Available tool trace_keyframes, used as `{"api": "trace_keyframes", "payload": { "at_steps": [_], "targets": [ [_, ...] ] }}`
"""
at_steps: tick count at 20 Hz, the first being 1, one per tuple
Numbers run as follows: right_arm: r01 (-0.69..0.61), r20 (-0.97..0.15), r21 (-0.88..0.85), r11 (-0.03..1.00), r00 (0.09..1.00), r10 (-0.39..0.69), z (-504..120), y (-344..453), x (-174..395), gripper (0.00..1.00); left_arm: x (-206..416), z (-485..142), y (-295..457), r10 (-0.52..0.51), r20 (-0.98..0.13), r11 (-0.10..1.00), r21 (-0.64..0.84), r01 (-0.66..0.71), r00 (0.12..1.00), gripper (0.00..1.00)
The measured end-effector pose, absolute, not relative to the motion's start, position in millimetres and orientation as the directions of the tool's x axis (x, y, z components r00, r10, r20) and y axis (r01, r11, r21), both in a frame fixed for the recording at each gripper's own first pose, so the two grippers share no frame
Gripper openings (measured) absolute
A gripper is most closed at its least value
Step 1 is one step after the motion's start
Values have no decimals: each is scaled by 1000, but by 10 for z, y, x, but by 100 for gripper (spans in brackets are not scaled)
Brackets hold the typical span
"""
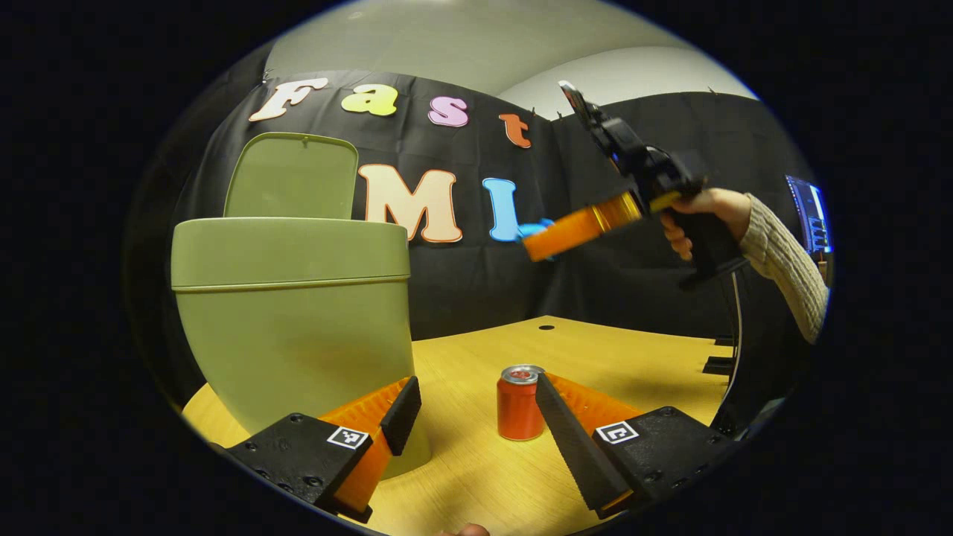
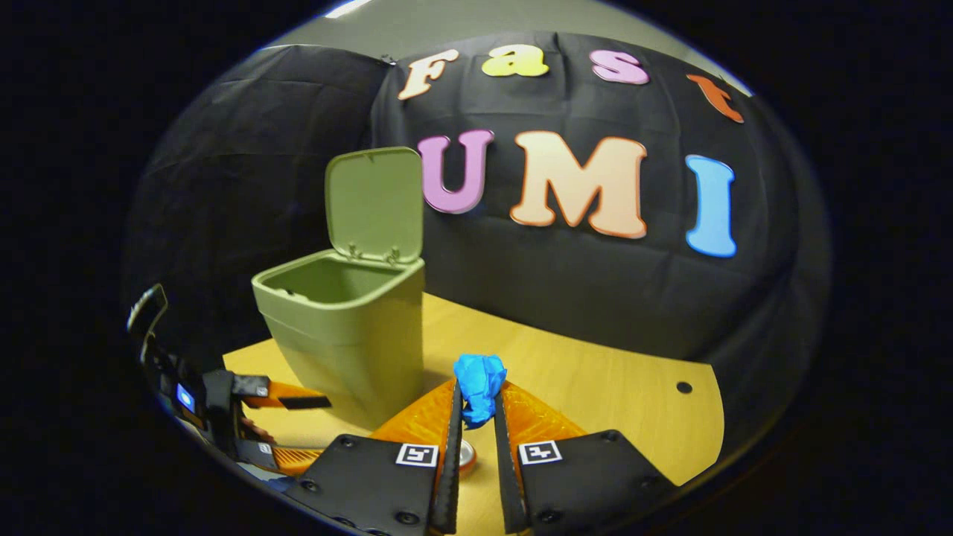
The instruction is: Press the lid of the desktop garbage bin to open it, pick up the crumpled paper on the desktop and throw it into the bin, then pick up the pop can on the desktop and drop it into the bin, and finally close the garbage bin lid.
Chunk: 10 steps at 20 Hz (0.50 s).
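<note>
The green bin (image 1: pixel 294 313) stands on the wooden desk with its lid (image 1: pixel 292 176) raised upright; the right gripper view looks into the bin's mouth (image 2: pixel 327 279) under the lid (image 2: pixel 374 205). My right gripper (image 2: pixel 477 406) is shut on the blue crumpled paper (image 2: pixel 479 391) and hovers above the desk; from the left gripper view it (image 1: pixel 537 240) hangs high to the right of the bin, with a bit of blue paper (image 1: pixel 533 228) at its tip. A red pop can (image 1: pixel 520 403) stands upright between the fingers of my open left gripper (image 1: pixel 476 406), low by the bin's base.
The wooden desk (image 1: pixel 595 357) stretches right of the bin, with a small round hole (image 1: pixel 546 327) near the back. A hand in a knit sleeve (image 1: pixel 785 260) holds the right gripper. A screen (image 1: pixel 811 212) glows at far right. The can's top (image 2: pixel 467 452) peeks below the right gripper.
</note>
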State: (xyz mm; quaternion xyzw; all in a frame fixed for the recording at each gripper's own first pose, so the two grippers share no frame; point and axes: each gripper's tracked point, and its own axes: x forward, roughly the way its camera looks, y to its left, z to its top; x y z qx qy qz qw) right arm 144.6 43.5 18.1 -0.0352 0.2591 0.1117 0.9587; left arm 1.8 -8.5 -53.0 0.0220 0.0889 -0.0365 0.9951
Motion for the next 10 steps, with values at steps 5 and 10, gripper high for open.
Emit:
{"api": "trace_keyframes", "payload": {
  "at_steps": [5,10],
  "targets": [
    [-365,-428,11,931,840,334,512,1293,1866,24,2,-536,-69,-65,-188,998,8,68,980,95],
    [-444,-401,76,893,806,435,521,1976,2158,25,15,-536,-68,-68,-191,998,-11,67,979,95]
  ]
}}
